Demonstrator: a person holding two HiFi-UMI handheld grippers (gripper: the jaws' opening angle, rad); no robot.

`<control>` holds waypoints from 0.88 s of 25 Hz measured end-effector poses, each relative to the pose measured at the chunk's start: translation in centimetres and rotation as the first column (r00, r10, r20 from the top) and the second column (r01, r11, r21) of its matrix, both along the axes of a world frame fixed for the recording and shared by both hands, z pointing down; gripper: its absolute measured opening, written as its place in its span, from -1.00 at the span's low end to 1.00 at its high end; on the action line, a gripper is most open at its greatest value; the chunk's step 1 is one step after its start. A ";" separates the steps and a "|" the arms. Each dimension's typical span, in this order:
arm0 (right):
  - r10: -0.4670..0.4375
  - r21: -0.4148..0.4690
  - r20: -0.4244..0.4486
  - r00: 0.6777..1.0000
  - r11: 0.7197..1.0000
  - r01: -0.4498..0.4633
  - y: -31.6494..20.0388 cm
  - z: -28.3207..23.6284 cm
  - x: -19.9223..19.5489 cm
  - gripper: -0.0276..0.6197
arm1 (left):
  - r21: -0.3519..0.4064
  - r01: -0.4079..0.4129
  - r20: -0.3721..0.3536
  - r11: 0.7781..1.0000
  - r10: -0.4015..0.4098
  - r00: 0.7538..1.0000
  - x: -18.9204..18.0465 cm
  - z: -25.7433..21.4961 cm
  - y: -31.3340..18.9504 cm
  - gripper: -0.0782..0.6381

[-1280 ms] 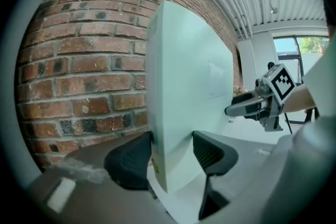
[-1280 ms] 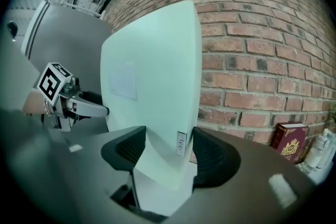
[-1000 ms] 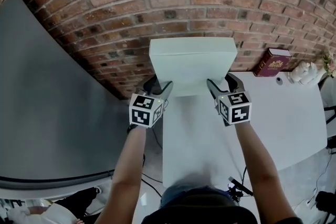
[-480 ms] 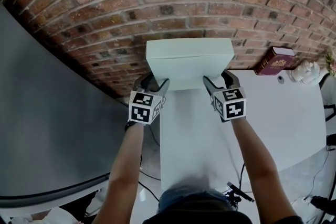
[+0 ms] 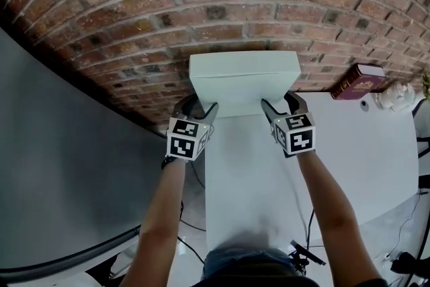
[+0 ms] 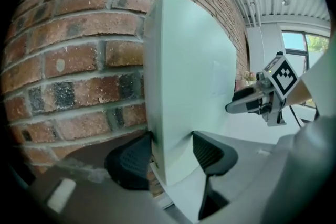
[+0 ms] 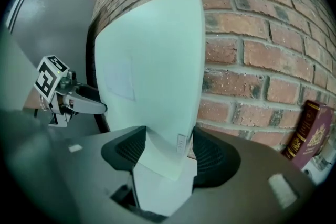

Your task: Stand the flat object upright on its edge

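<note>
A flat pale green box stands on its long edge at the far end of the white table, close to the brick wall. My left gripper is shut on the box's lower left corner, and my right gripper is shut on the lower right corner. In the left gripper view the box rises upright between the black pads of the left gripper, with the right gripper beyond. The right gripper view shows the box pinched in the right gripper.
A dark red book leans against the wall to the right, also visible as the book in the right gripper view. A small white figure sits beside it. A grey panel runs along the left of the narrow table.
The box and both grippers have shifted slightly left and toward the wall. Both grips are unchanged and the box stays upright.
</note>
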State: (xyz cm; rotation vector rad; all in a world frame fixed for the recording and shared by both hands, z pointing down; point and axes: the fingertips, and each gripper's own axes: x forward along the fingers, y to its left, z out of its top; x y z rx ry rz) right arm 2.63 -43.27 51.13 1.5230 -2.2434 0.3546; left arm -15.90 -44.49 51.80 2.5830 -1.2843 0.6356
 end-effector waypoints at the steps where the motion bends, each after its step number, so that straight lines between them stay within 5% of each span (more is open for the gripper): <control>1: -0.001 -0.001 0.000 1.000 1.000 0.001 -0.2 0.1 0.0 -0.05 | -0.003 0.002 -0.001 1.000 -0.002 1.000 0.0 0.1 -0.1 -0.08; 22: 0.006 -0.010 -0.009 1.000 1.000 -0.006 -3.0 0.3 -0.4 -0.04 | -0.035 0.025 -0.016 0.999 -0.026 1.000 -0.4 0.8 -3.0 -0.08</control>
